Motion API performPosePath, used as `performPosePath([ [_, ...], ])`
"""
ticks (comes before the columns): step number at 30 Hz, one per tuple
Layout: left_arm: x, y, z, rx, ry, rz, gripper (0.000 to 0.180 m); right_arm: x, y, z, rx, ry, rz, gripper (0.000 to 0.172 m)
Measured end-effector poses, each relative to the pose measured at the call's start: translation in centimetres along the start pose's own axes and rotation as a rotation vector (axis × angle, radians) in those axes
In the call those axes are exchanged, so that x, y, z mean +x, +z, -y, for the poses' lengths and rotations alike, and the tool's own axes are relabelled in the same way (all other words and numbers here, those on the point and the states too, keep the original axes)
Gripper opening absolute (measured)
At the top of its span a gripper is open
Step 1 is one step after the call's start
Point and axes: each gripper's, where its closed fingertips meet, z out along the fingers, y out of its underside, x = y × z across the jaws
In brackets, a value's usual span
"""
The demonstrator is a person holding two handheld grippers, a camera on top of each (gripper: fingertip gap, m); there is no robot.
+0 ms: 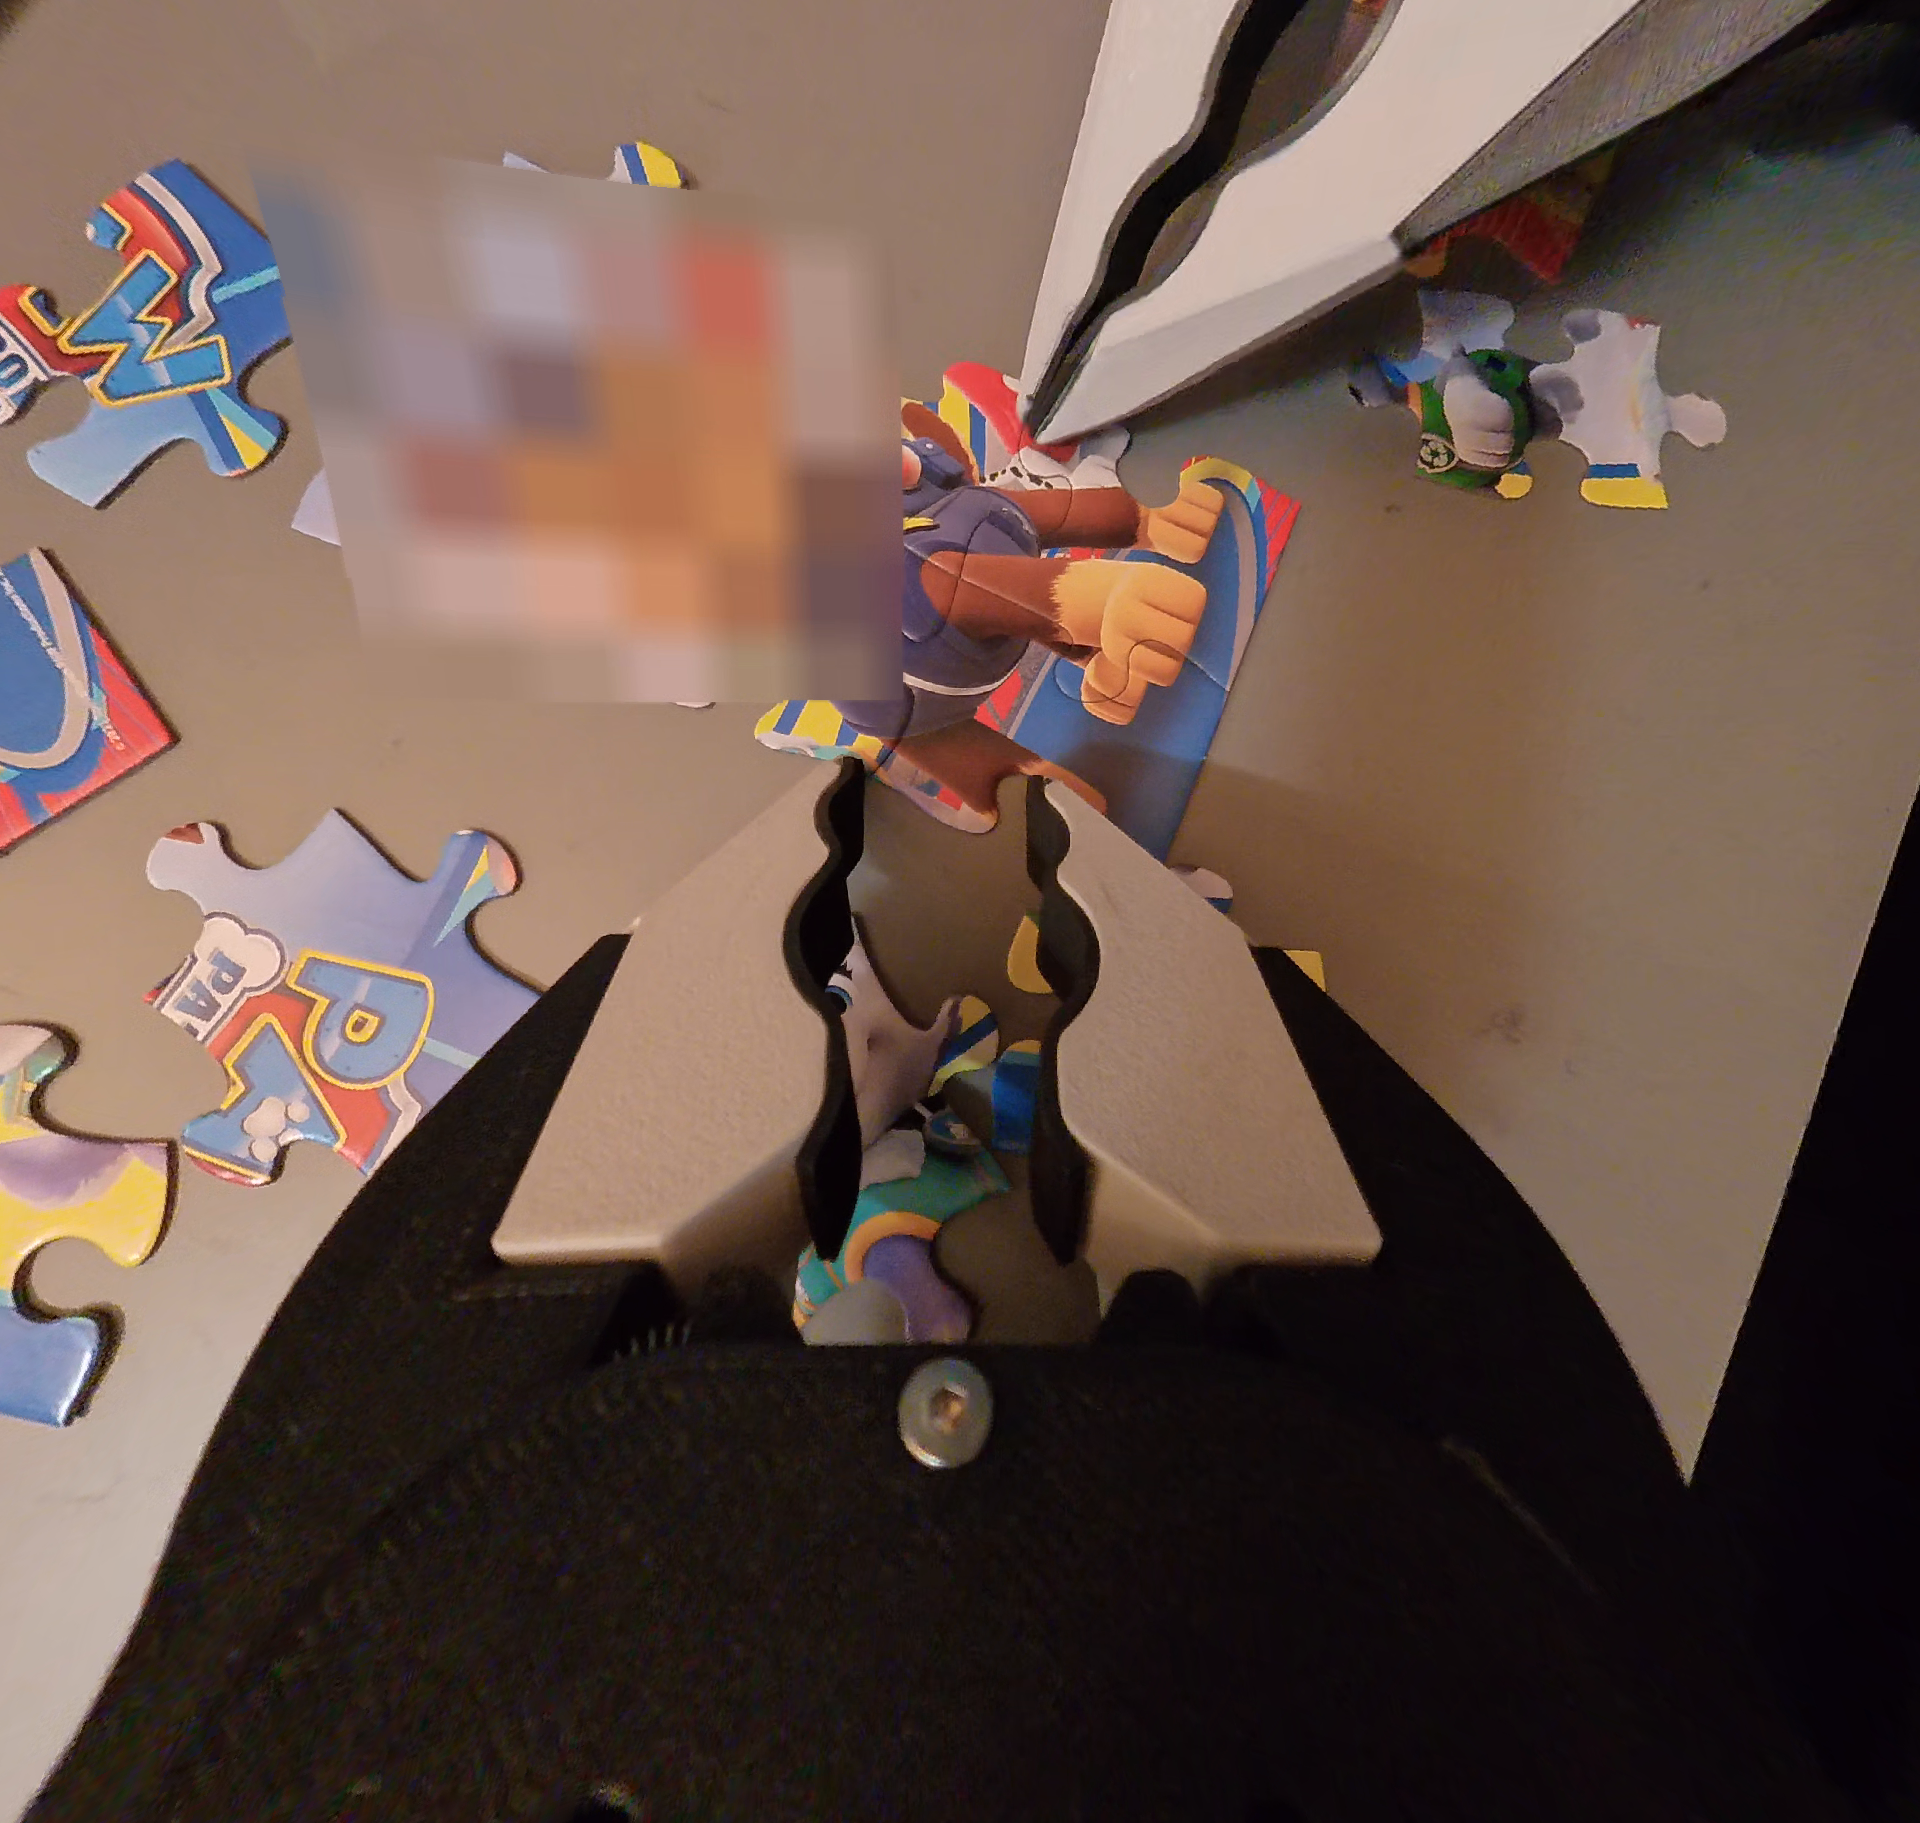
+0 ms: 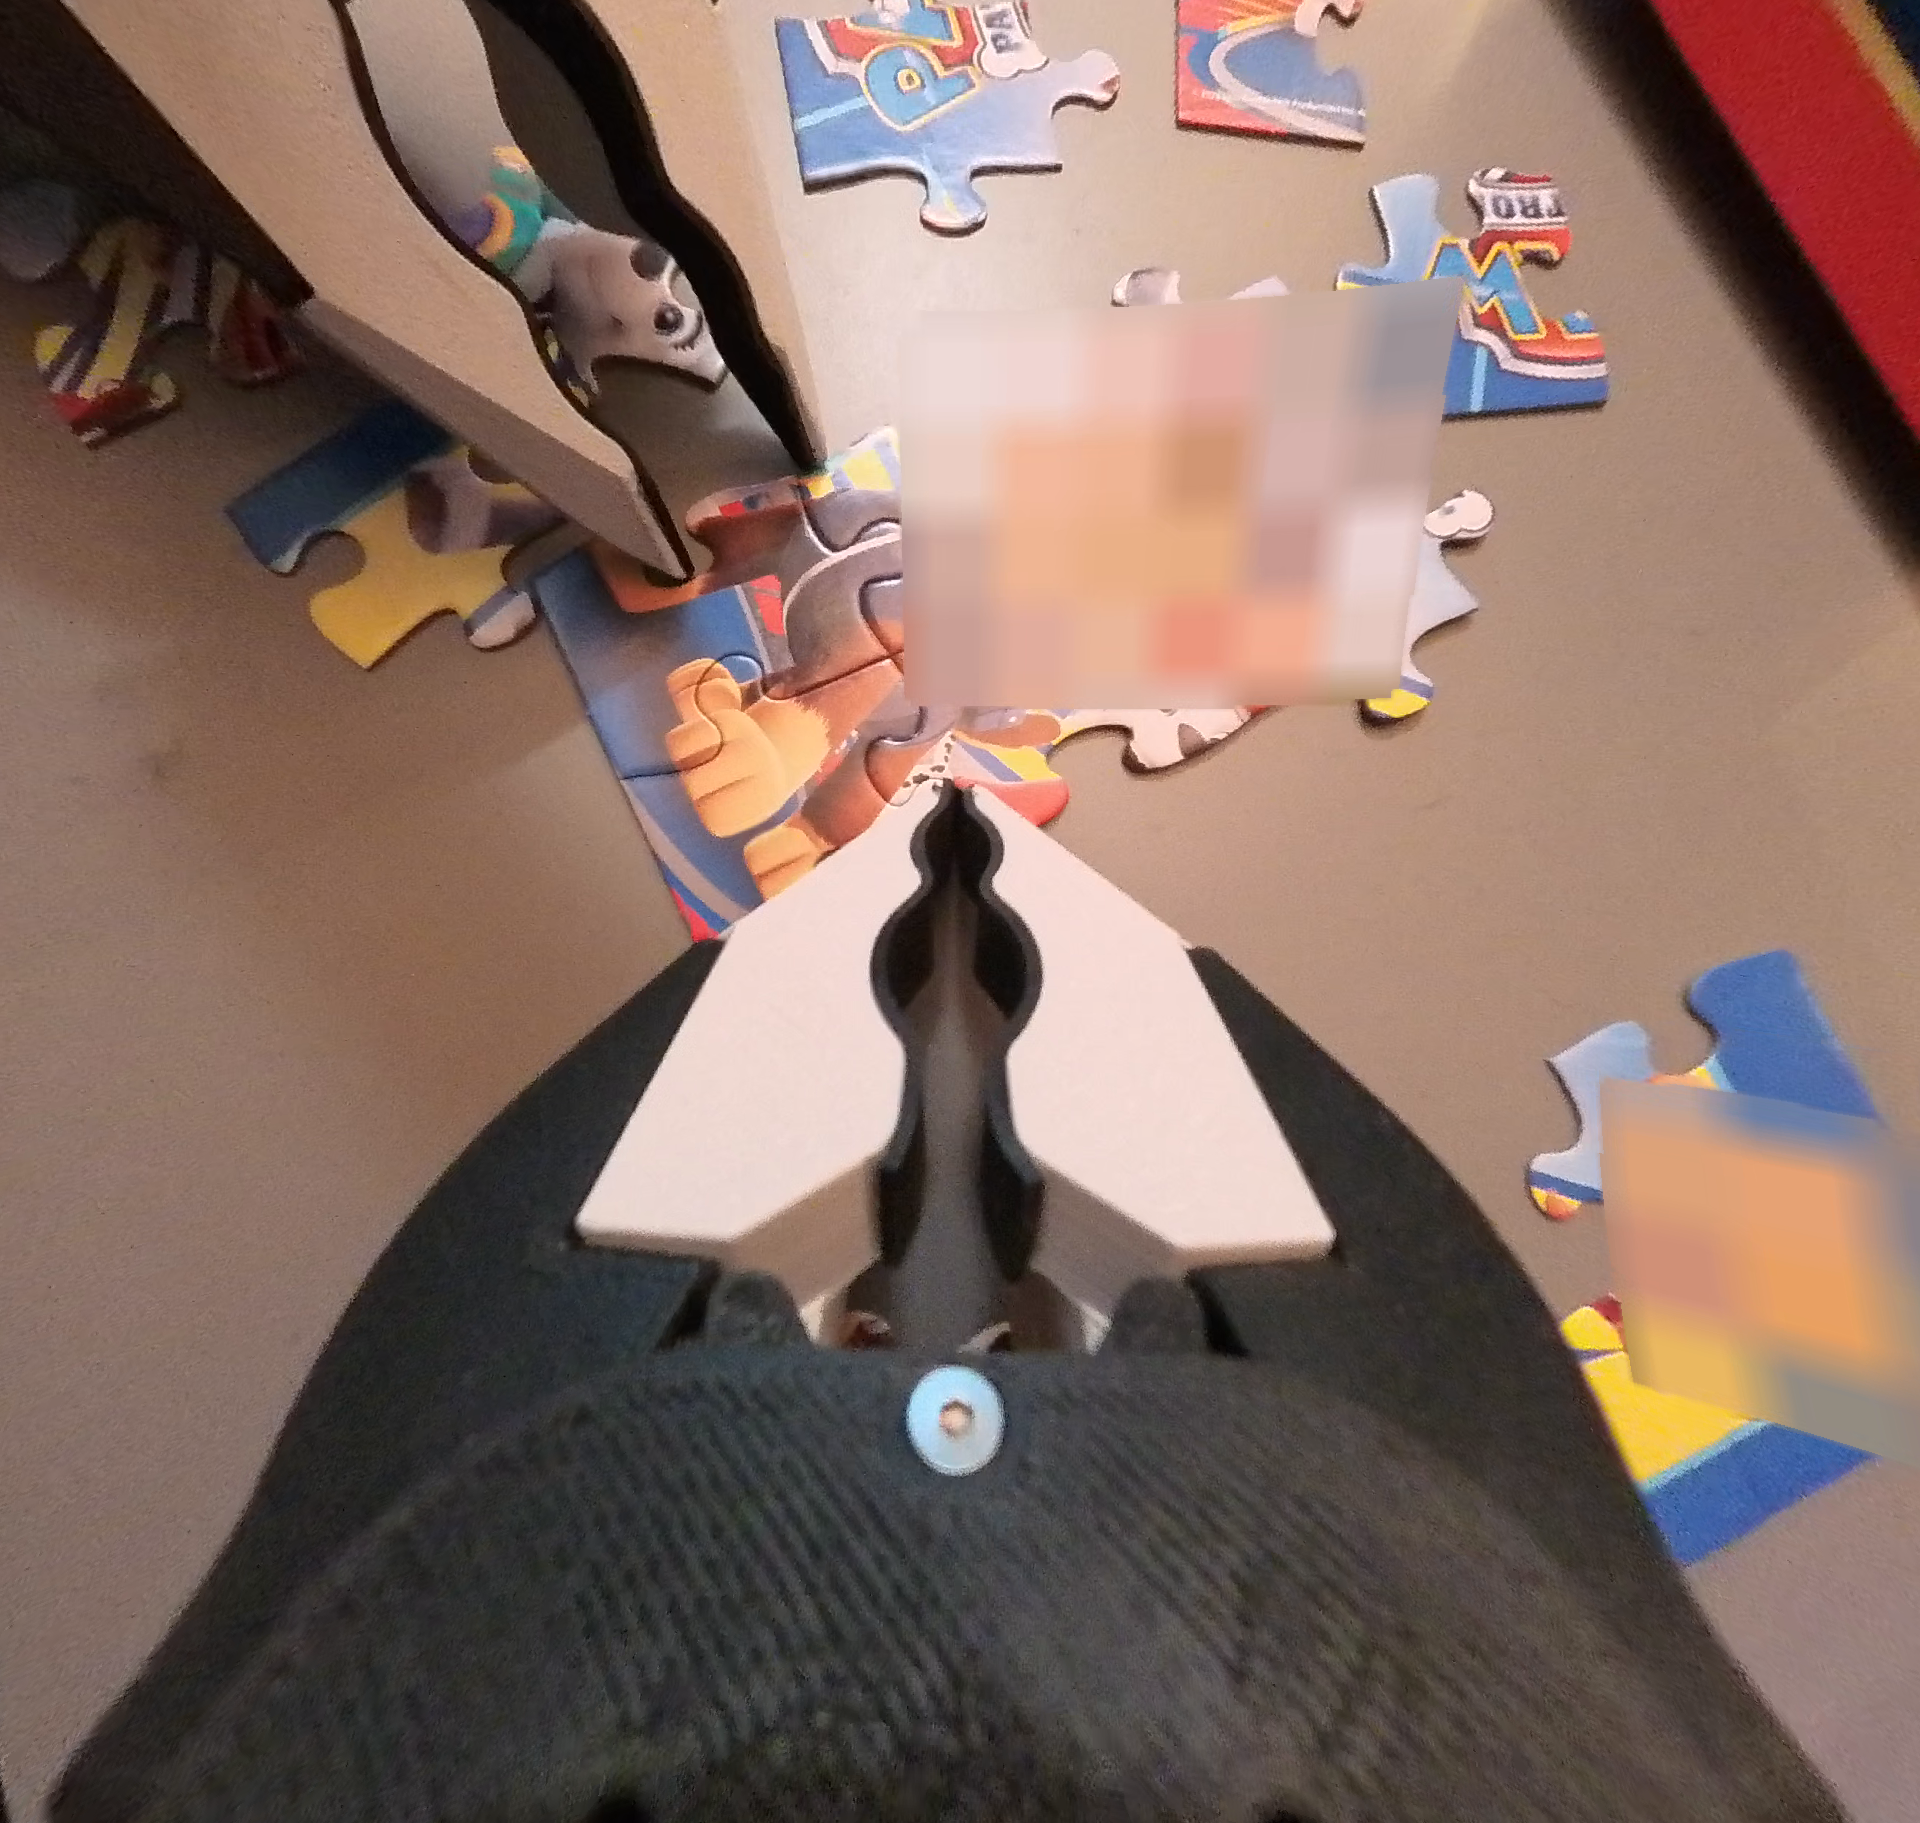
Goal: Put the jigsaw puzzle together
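Observation:
The joined part of the puzzle (image 1: 1091, 610) lies flat on the grey table, partly under a blurred patch; it also shows in the right wrist view (image 2: 727, 713). My left gripper (image 1: 940, 786) is open and holds nothing, its fingertips (image 2: 665, 552) at a tab on the joined part's edge. A loose piece with a grey animal (image 1: 914, 1098) lies on the table beneath its fingers, unpressed. My right gripper (image 2: 956, 802) is shut, its tip resting on the opposite edge of the joined part; the left wrist view shows it (image 1: 1039, 423) coming down from the upper right.
Loose pieces lie around: lettered ones (image 1: 332, 994) (image 1: 156, 339), a blue and red one (image 1: 62, 693), a green and white one (image 1: 1507, 402), a yellow and blue one (image 2: 384, 547), and a blue one (image 2: 1714, 1046). A red box edge (image 2: 1766, 59) runs along the far right. The grippers' ends are close to 7 cm from one another. The puzzle (image 1: 1091, 610) is about 4 cm from both grippers' fingertips. My right wrist view (image 2: 774, 729) looks at it from another angle.

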Motion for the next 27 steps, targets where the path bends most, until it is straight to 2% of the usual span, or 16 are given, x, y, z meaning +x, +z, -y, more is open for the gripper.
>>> performPosePath([
  [4, 0.2, -0.2, 0.0, 0.014, 0.002, -0.008, 0.032, 0.3, -1.3, 1.5, 0.157, 0.047, 0.018, 0.0],
  [8, 0.3, -0.6, 0.6, 0.053, -0.01, -0.042, 0.033, 0.6, -0.6, 0.3, 0.1, 0.003, 0.001, 0.003],
  [14, -0.4, -0.6, 0.5, 0.046, -0.008, -0.016, 0.036, 0.5, -0.1, -0.1, 0.063, 0.018, 0.035, 0.008],
  [18, -0.7, -0.8, 0.4, 0.048, -0.013, -0.008, 0.036, 1.0, -1.0, 1.0, 0.139, 0.051, 0.043, 0.009],
  [23, -0.9, -0.6, 0.4, 0.044, -0.013, -0.015, 0.04, 0.9, -0.9, 0.8, 0.137, 0.047, 0.065, 0.019],
  [27, -0.8, -0.1, 0.1, 0.019, -0.009, -0.018, 0.041, 0.1, 0.0, -0.2, 0.067, 0.046, 0.099, 0.028],
])
